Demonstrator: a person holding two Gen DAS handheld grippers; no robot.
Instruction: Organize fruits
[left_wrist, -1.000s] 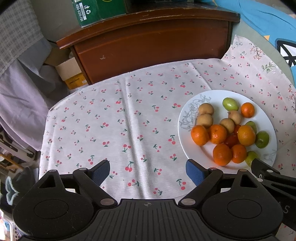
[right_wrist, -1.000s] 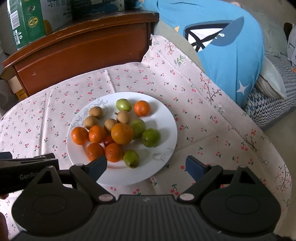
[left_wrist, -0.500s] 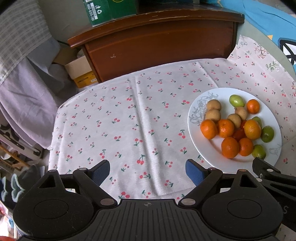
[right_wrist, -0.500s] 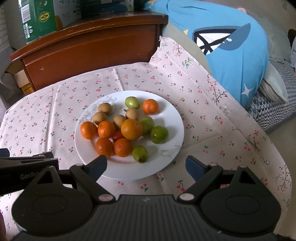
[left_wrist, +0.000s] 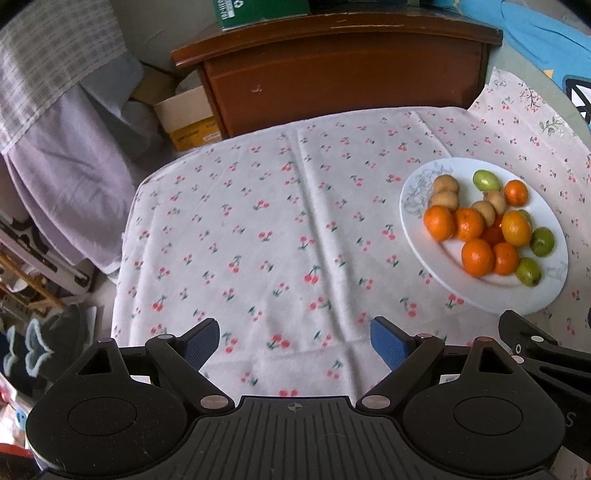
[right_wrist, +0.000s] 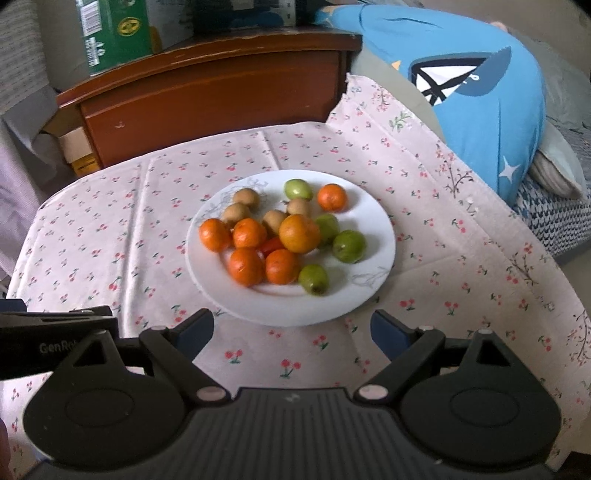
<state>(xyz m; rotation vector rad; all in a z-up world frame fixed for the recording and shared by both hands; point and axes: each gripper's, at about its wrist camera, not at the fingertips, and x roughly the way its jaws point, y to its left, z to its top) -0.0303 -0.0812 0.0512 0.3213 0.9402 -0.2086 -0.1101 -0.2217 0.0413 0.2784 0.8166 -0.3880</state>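
Fruit location: I see the fruits (right_wrist: 280, 236) heaped on the white plate (right_wrist: 373, 229) on the cloth-covered counter (left_wrist: 258, 240), mixed oranges, green and brown ones.
Bearing from right hand-held gripper (right_wrist: 291, 328): the plate lies straight ahead, its near rim just beyond the fingertips.
Bearing from left hand-held gripper (left_wrist: 295, 338): plate (left_wrist: 417, 236) off to the right and ahead; bare cloth in front.
Nearer hand: the right, I judge.
Right jaws: spread wide, nothing between them.
Left jaws: spread wide, empty, touching nothing.
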